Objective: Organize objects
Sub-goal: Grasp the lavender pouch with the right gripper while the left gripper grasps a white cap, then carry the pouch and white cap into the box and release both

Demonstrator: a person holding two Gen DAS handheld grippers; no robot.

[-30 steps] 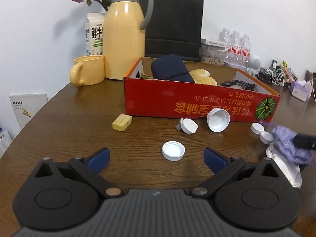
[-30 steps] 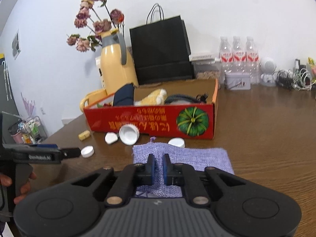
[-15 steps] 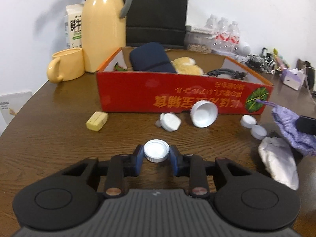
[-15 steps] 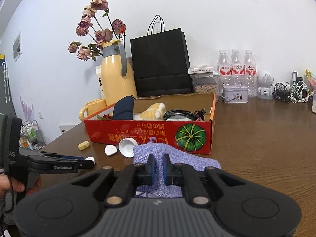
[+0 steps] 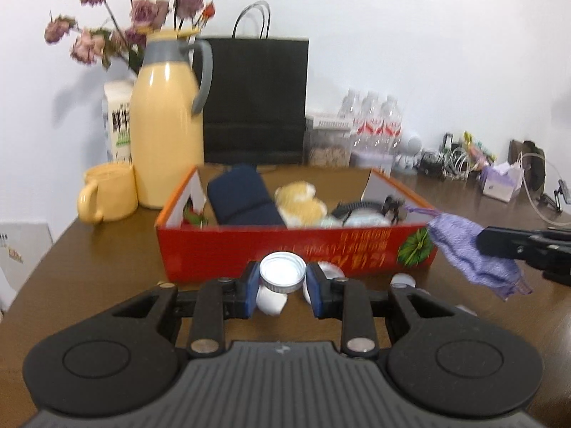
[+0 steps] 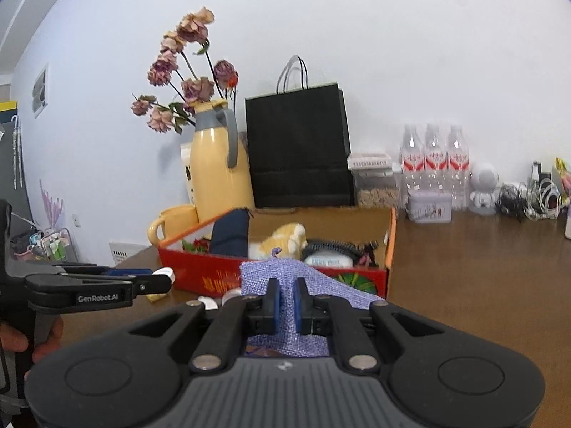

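the left gripper [image 5: 282, 287] pinches a white cap [image 5: 282, 276], lifted off the table in front of the red box [image 5: 271, 249]; the right gripper [image 6: 284, 305] is clamped on a purple pouch [image 6: 285, 278] hanging before the same box. carry both level over the near wall, then release low inside.

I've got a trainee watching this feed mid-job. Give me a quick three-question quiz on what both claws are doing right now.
1. True or false: the left claw grips a white bottle cap.
2. What does the right claw hold? A) yellow mug B) purple knitted cloth C) black paper bag
3. Fill in: the red cardboard box stands directly in front of the yellow ____.

Key
1. True; the cap sits pinched between the blue pads.
2. B; the purple knitted cloth hangs from the shut jaws.
3. thermos jug.
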